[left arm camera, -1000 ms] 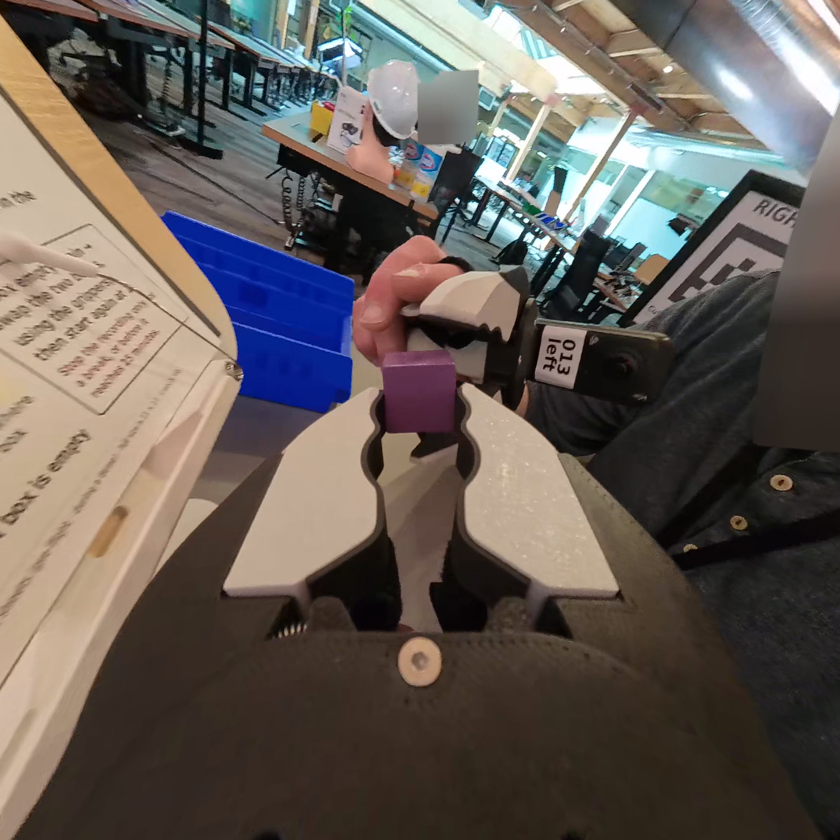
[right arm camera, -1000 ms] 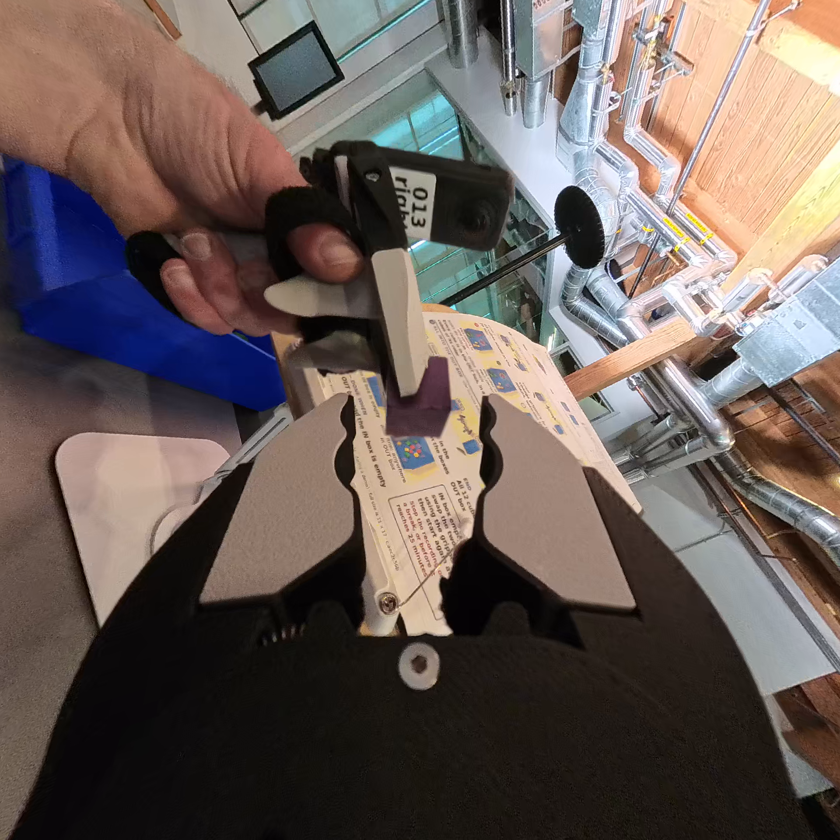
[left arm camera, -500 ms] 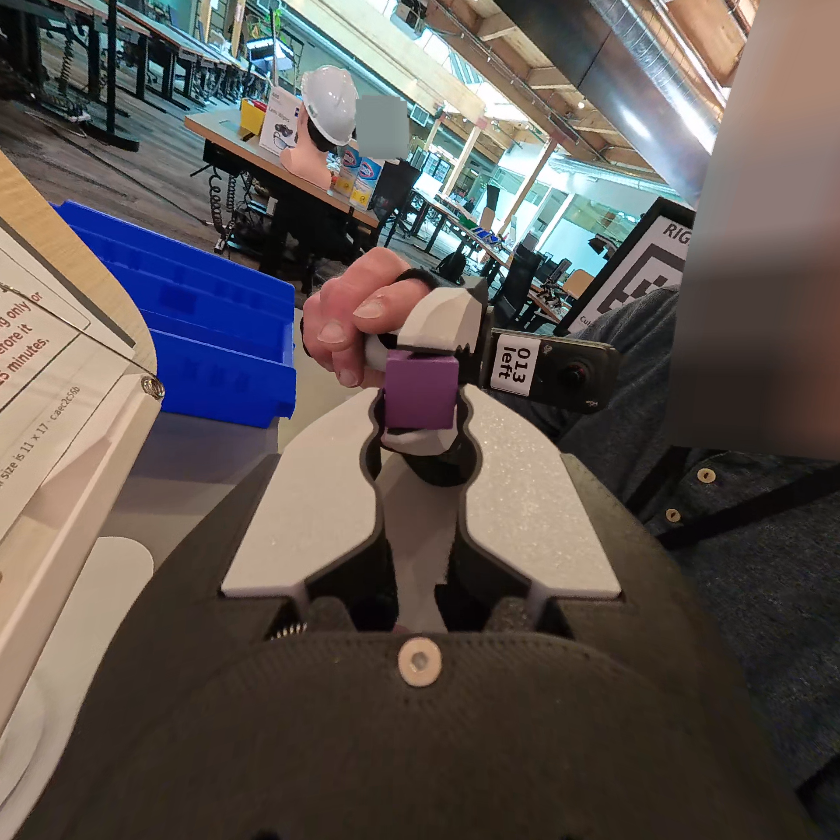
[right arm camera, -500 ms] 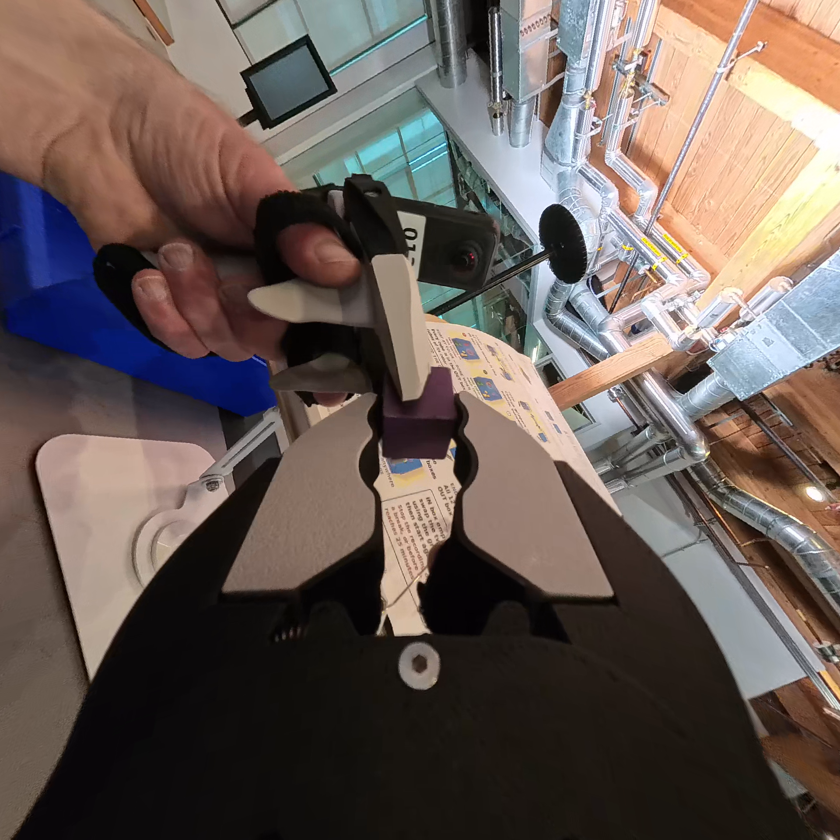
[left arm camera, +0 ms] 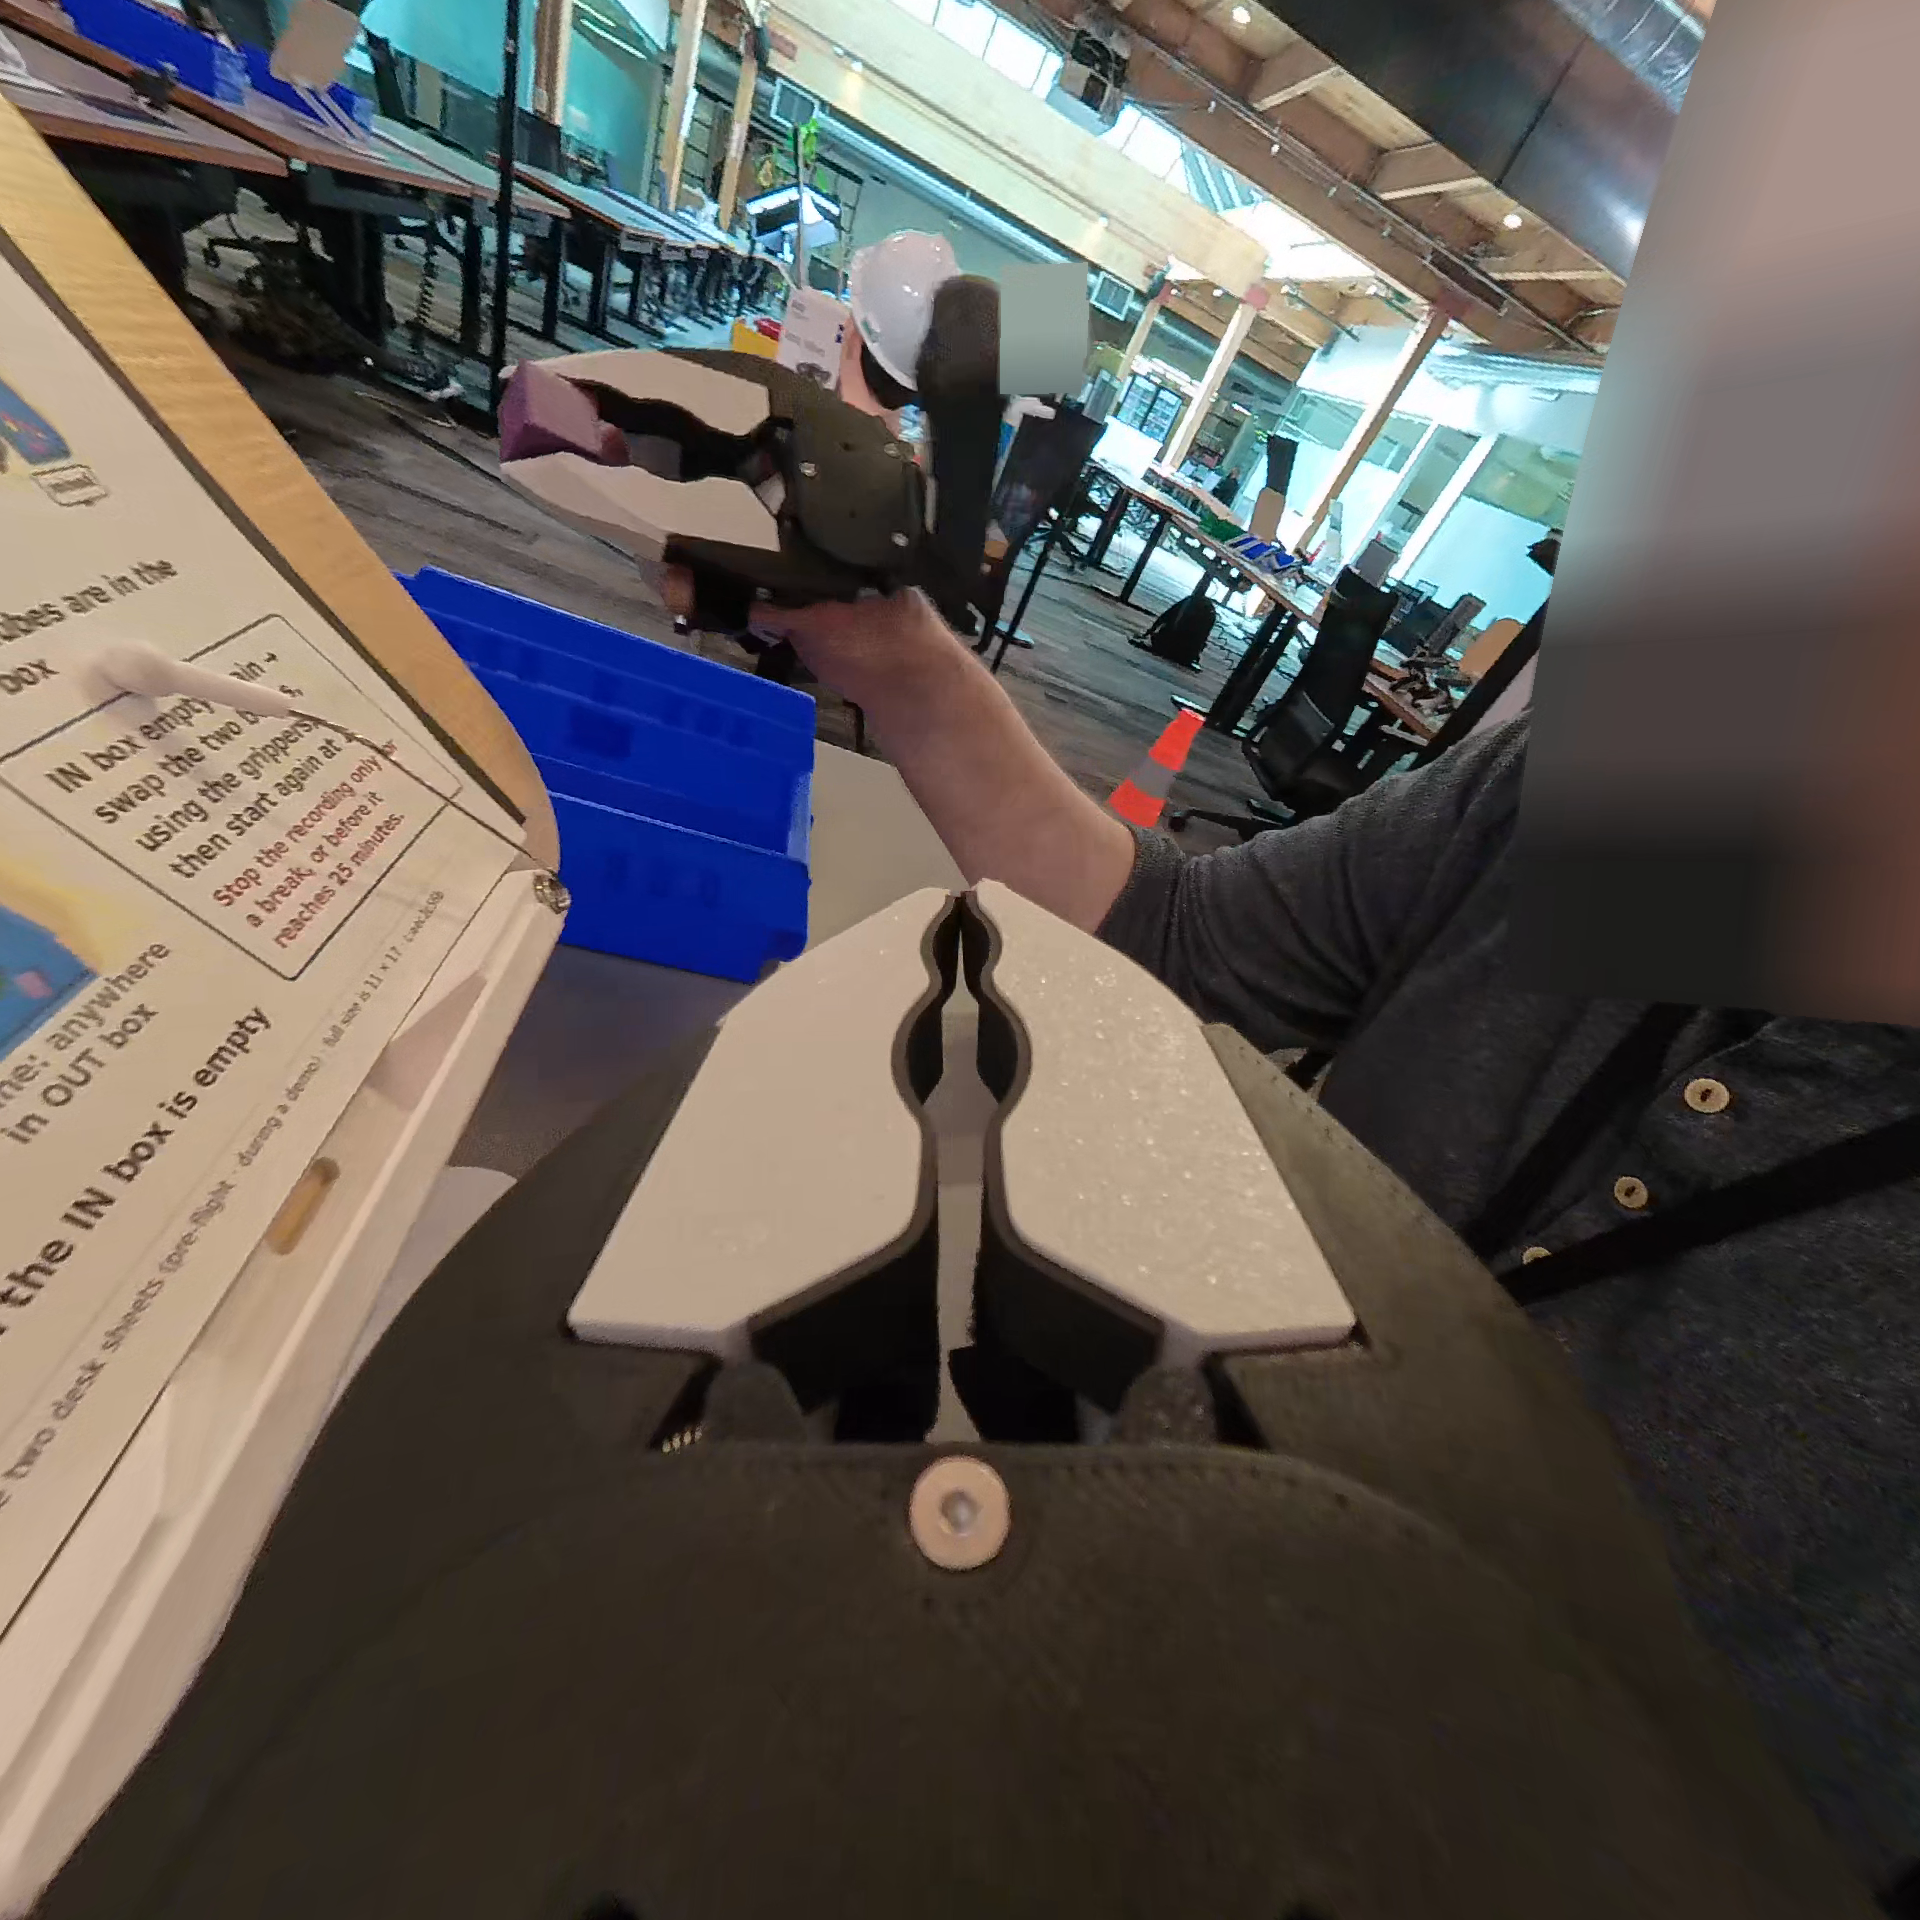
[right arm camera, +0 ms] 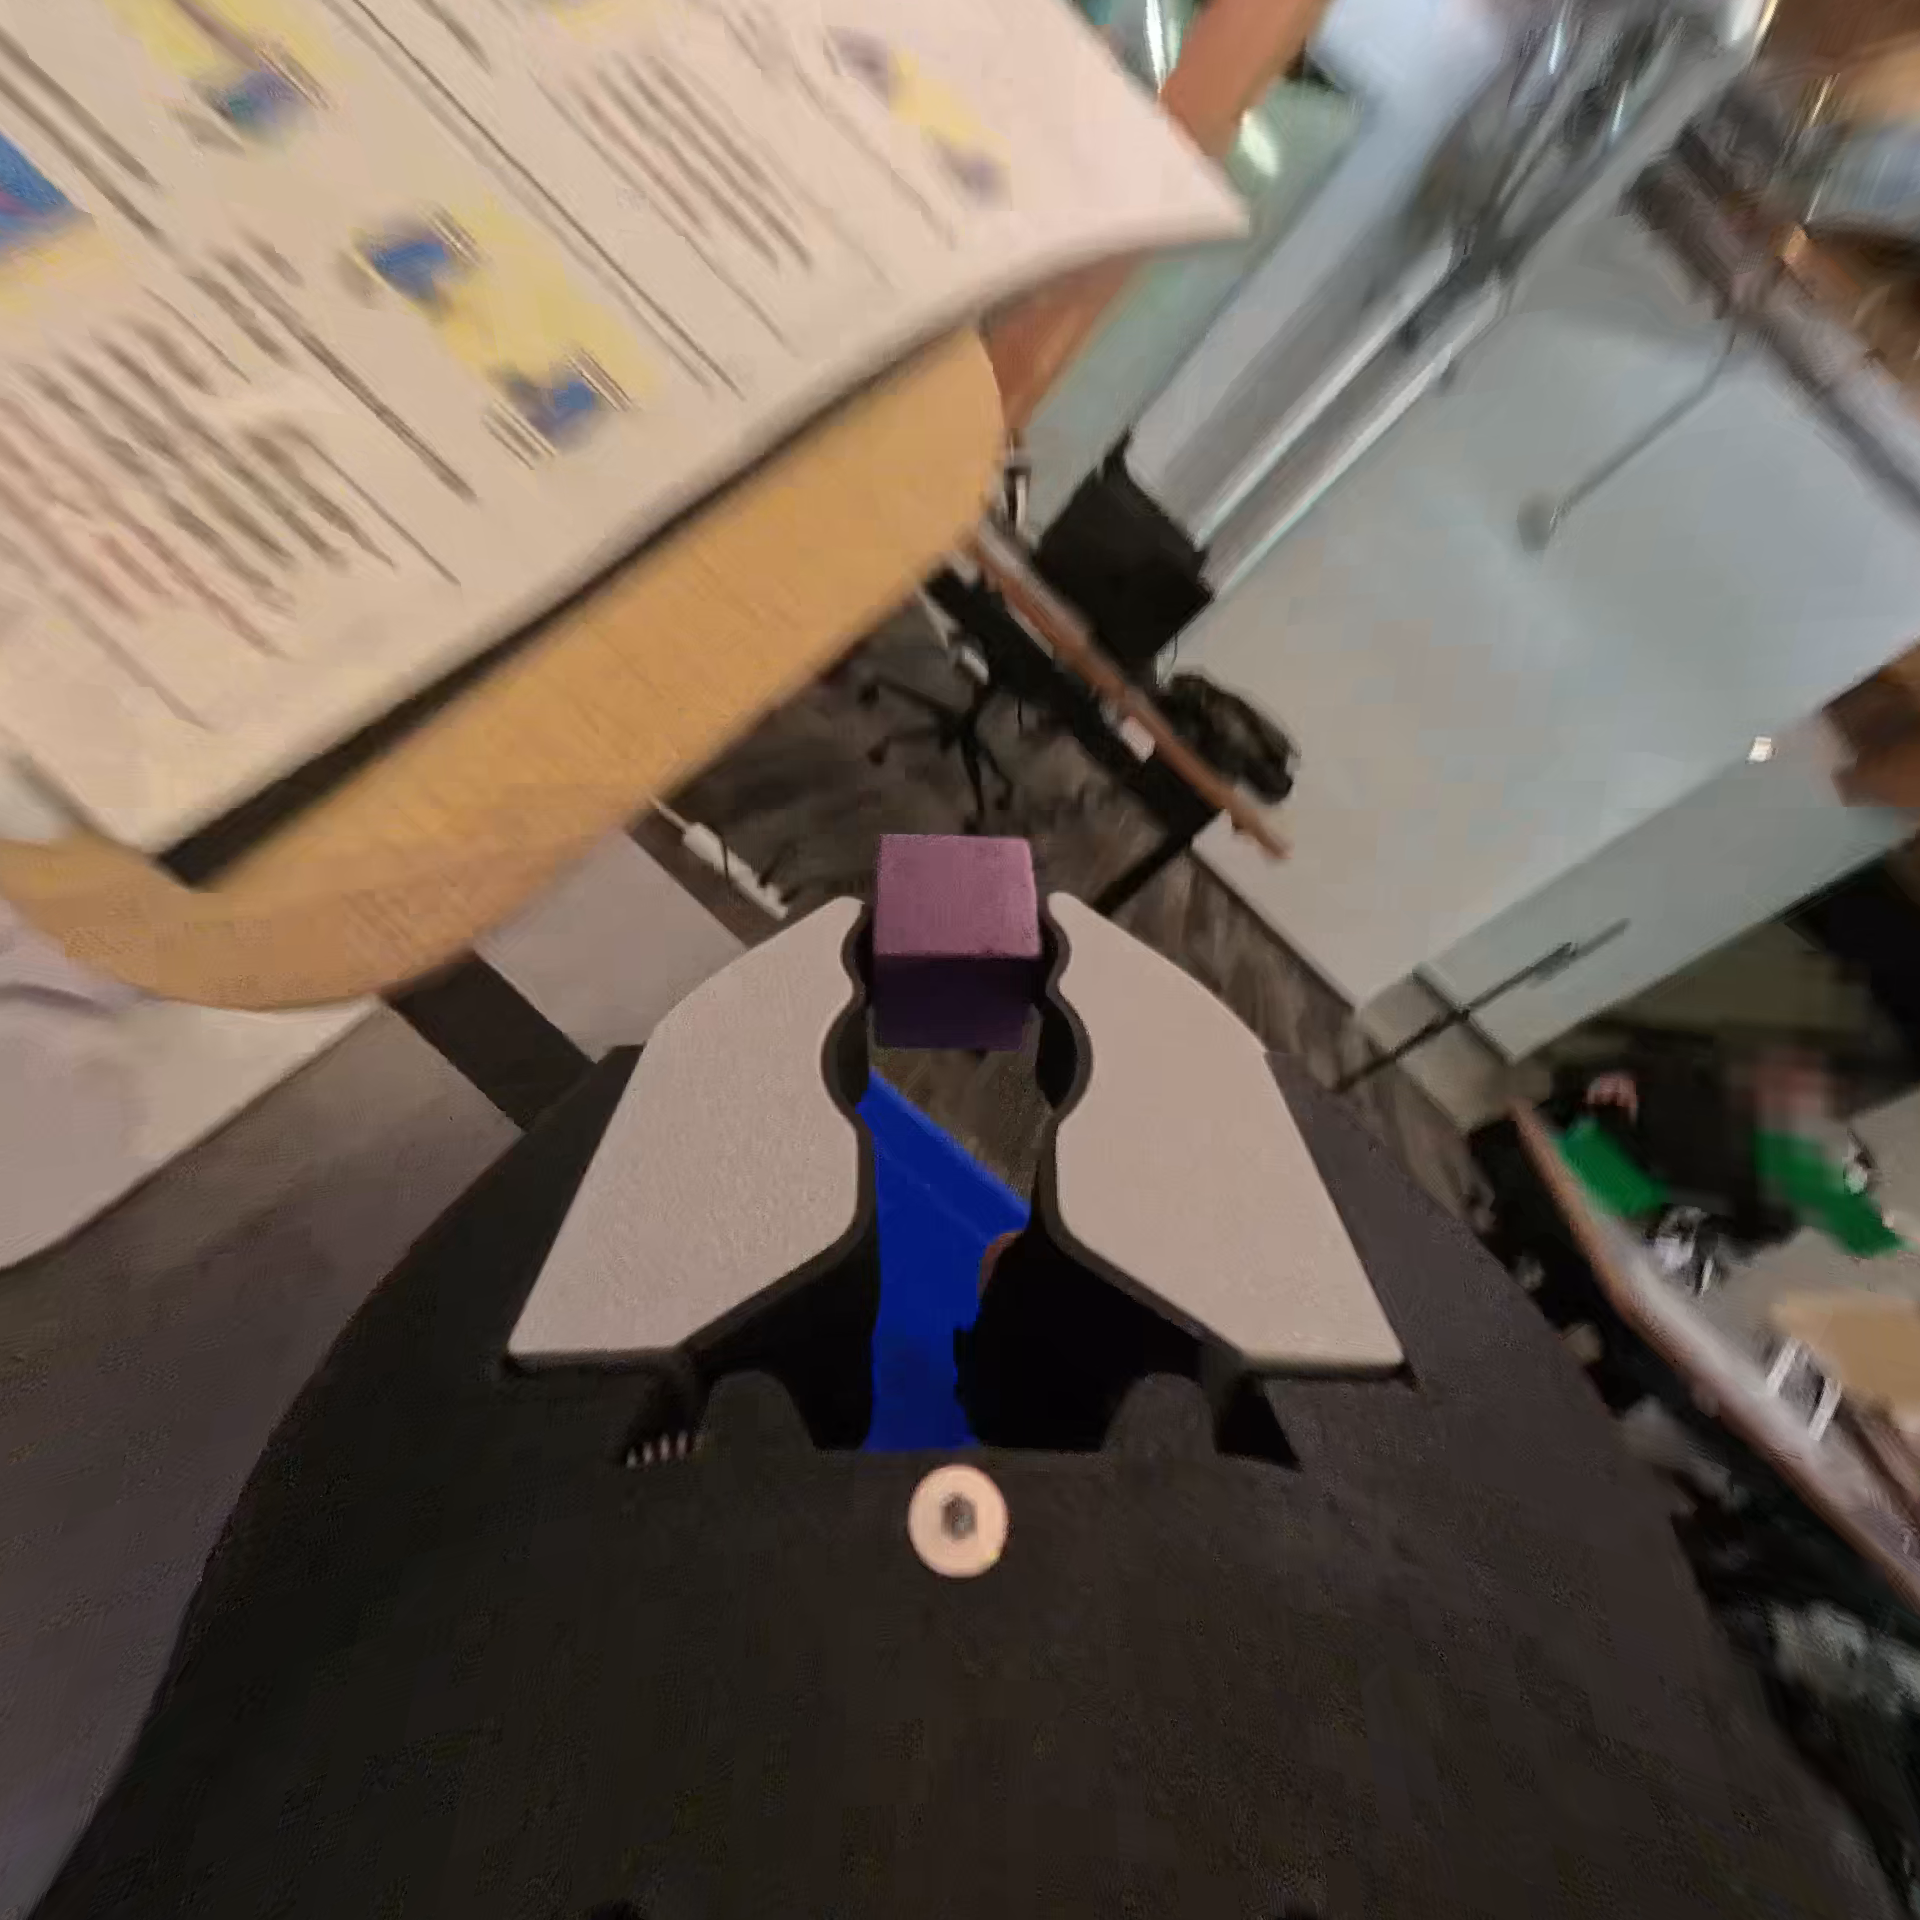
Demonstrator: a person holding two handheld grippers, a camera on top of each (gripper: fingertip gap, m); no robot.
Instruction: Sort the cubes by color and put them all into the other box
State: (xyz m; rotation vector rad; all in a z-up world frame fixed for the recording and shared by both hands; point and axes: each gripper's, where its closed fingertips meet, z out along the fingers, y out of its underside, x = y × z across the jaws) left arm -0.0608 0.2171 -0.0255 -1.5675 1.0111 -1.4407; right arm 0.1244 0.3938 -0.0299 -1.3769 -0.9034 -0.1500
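Note:
My right gripper (right arm camera: pixel 956 925) is shut on a purple cube (right arm camera: pixel 956 940), its pads pressing the cube's two sides at the fingertips. In the left wrist view the same gripper (left arm camera: pixel 540 436) shows up in the air, held by a hand, with the purple cube (left arm camera: pixel 545 421) between its fingers. My left gripper (left arm camera: pixel 961 914) is shut with nothing between its pads. A blue box (left arm camera: pixel 665 779) stands on the grey table beyond my left gripper. A strip of a blue box (right arm camera: pixel 925 1226) also shows between my right fingers.
A tilted board with a printed sheet (left arm camera: pixel 156 831) stands at the left on a white stand (left arm camera: pixel 312 1195); it also fills the upper left of the right wrist view (right arm camera: pixel 416 364). The person's sleeve and torso (left arm camera: pixel 1558 1091) are at the right. An orange cone (left arm camera: pixel 1153 769) stands on the floor behind.
The purple cube passed from my left gripper to my right one. My left gripper let go and closed on nothing. My right gripper swung away upward with the cube.

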